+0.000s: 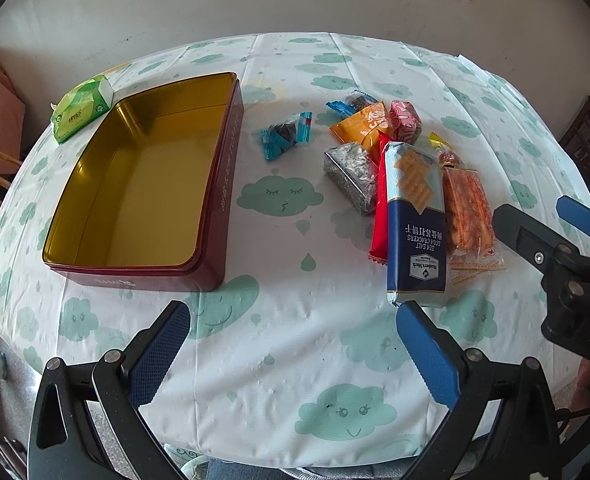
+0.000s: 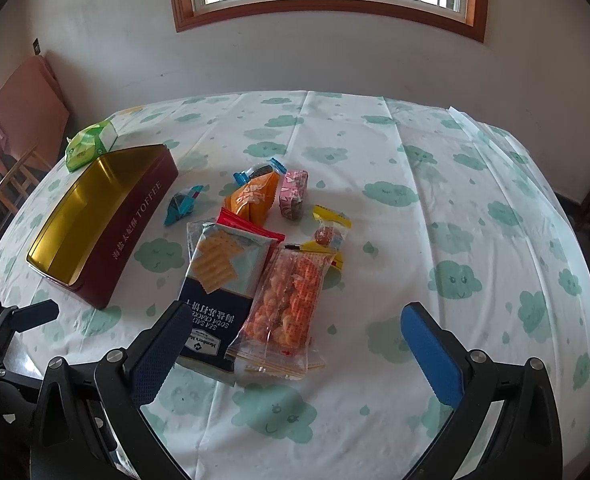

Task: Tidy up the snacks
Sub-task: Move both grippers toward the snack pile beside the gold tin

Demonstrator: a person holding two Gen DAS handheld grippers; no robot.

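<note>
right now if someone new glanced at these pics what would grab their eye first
The open red toffee tin with its shiny gold inside, empty, sits on the left of the cloud-print tablecloth. To its right lies a bright heap of snacks, topped by a navy sea salt soda crackers pack beside a clear bag of orange snacks. Both grippers, left gripper and right gripper, hover open near the table's front edge.

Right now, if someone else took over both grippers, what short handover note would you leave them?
Left gripper: open, empty, hovering over the tablecloth near the tin.
Right gripper: open, empty, near the cracker pack and the clear orange snack bag.
The tin is open with nothing inside; the green tissue pack lies behind it.
Done: nothing packed.
Left: every snack, including the blue candy, still lies on the cloth.
</note>
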